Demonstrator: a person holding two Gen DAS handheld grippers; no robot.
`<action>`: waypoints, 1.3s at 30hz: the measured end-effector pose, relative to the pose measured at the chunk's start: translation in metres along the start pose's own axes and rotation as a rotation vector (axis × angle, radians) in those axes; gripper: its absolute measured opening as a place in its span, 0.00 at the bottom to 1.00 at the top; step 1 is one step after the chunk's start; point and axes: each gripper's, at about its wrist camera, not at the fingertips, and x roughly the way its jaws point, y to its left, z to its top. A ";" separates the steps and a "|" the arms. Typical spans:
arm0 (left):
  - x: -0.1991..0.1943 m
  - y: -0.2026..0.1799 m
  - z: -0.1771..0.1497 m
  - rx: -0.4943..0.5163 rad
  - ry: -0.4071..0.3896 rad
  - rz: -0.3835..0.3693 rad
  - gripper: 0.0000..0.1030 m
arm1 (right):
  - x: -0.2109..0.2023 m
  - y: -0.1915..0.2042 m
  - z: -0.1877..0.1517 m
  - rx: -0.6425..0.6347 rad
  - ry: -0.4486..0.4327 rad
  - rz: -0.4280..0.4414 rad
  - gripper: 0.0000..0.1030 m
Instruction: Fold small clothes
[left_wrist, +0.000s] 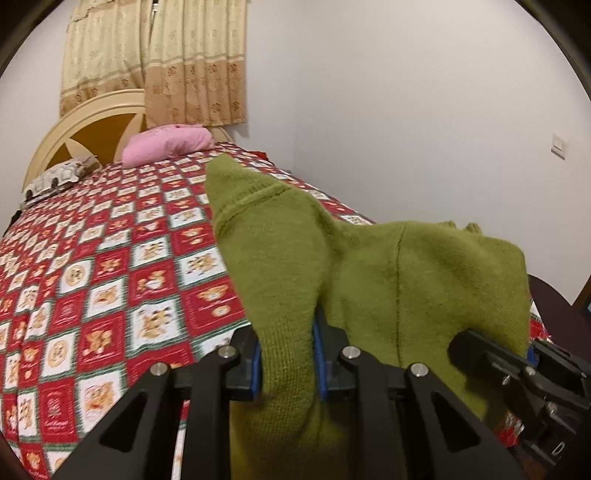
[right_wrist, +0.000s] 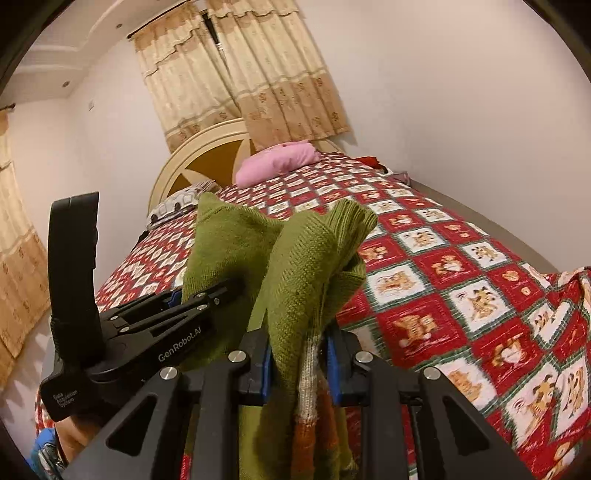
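Across both wrist views I see a bed (left_wrist: 92, 277) under a red, white and green checked quilt, with a cream headboard (right_wrist: 207, 147), patterned curtains (left_wrist: 192, 66) and a pink pillow (left_wrist: 166, 146) at its far end. I hold a green knitted garment (left_wrist: 369, 277) raised above the quilt. My left gripper (left_wrist: 288, 354) pinches one bunched fold; my right gripper (right_wrist: 299, 354) pinches another, where orange and white stripes show.

pillow (left_wrist: 168, 144) on bed (left_wrist: 110, 258), before headboard (left_wrist: 85, 125).
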 end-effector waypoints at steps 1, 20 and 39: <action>0.005 -0.003 0.003 0.002 0.004 -0.012 0.22 | 0.000 -0.006 0.003 0.003 -0.008 -0.010 0.23; 0.091 -0.089 0.030 0.063 0.076 -0.047 0.21 | 0.033 -0.108 0.038 -0.012 0.021 -0.168 0.22; 0.122 -0.085 0.036 -0.013 0.108 0.028 0.21 | 0.068 -0.113 0.047 -0.143 0.029 -0.197 0.22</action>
